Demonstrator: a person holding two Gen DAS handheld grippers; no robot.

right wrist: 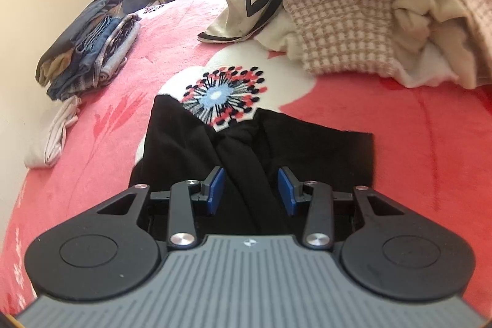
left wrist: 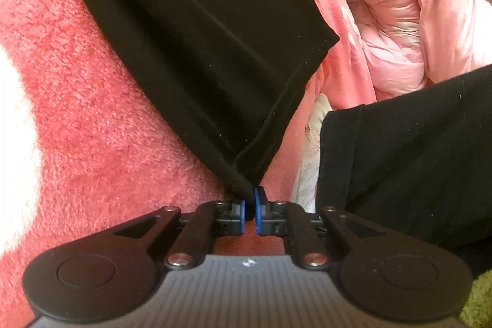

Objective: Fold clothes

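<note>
A black garment (left wrist: 200,29) hangs over the pink fleece blanket (left wrist: 77,112) in the left wrist view. My left gripper (left wrist: 250,205) is shut on the hemmed corner of it, and the cloth runs up and away from the blue pads. Another black part (left wrist: 415,159) lies at the right. In the right wrist view the black garment (right wrist: 307,149) lies bunched on the blanket (right wrist: 415,143). My right gripper (right wrist: 252,189) is open just above it, with a raised fold between the fingers.
A stack of folded clothes (right wrist: 89,51) sits at the far left by the wall. A heap of unfolded cream and houndstooth clothes (right wrist: 353,5) lies at the far right. A pink quilt (left wrist: 399,20) is bunched beside the blanket. A striped cloth (right wrist: 58,131) lies near the stack.
</note>
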